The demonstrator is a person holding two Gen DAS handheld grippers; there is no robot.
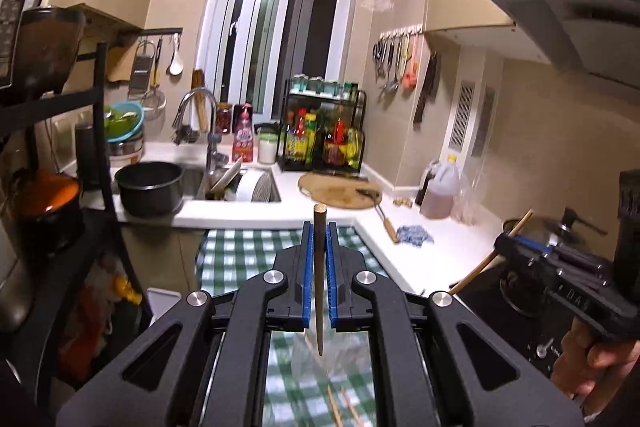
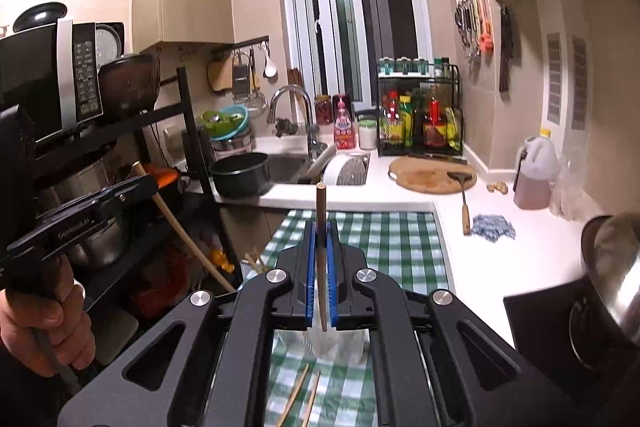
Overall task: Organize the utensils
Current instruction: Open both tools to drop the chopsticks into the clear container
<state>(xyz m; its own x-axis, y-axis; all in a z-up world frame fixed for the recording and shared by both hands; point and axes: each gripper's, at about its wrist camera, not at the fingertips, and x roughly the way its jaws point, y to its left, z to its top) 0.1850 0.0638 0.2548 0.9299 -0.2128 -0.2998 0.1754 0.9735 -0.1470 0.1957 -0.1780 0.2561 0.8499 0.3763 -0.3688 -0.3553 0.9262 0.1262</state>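
Pinching hard, the blue-padded jaws of the left gripper (image 1: 320, 239) are closed on a dark brown wooden chopstick (image 1: 319, 267), held upright with its blunt end poking above the fingertips and its tip hanging below. Same story on the other side: the right gripper (image 2: 320, 239) is clamped shut on a lighter tan wooden chopstick (image 2: 321, 259), also vertical.

My guess is each one is gripped mid-shaft so it stays straight and can drop tip-first into a holder. Two more pale chopsticks (image 2: 302, 399) lie loose on the green-and-white checked tablecloth (image 2: 392, 243) right below, next to what looks like a clear plastic bag, so the sorting isn't finished.

Further out there's the white countertop (image 2: 472, 251) with a round wooden cutting board (image 2: 428, 175), and a black wire rack of sauce bottles (image 2: 420, 115) by the window.

Readable text: "GenRoboLAI", or close to it, on the left gripper's body in the right wrist view. Bottle labels are too small to read.
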